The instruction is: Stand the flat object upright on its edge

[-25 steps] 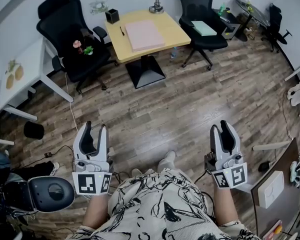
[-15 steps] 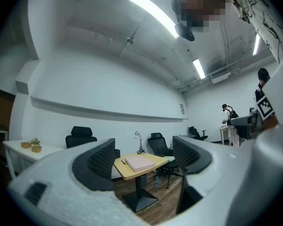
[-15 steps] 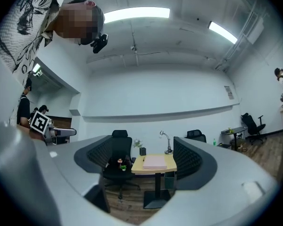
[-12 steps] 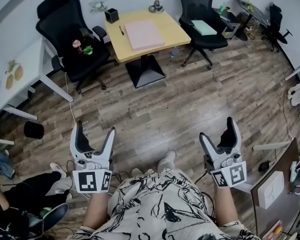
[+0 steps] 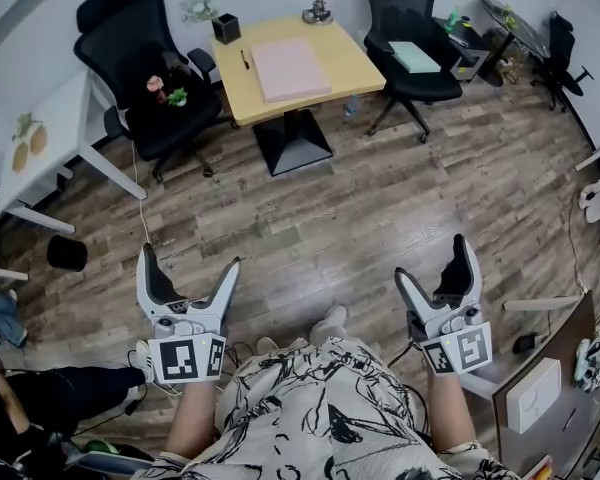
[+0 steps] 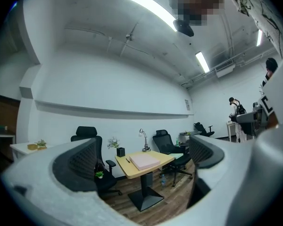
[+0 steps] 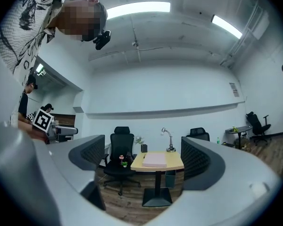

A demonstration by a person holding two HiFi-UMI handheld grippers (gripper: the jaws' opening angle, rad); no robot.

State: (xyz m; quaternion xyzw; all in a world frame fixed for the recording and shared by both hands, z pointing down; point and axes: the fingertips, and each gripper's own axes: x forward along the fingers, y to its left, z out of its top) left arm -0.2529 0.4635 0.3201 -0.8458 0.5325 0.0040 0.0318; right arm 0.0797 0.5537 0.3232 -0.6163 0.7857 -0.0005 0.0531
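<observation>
Since a second ago my left gripper (image 5: 190, 260) and right gripper (image 5: 433, 260) are opening wide, both empty. Pink pad (image 5: 289, 68), upper centre, looks light and stiff; grip opposite edges.

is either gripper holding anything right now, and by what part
Nothing is held. The left gripper and right gripper are both opening with nothing between their jaws. The pink flat object lies on the far table.
</observation>
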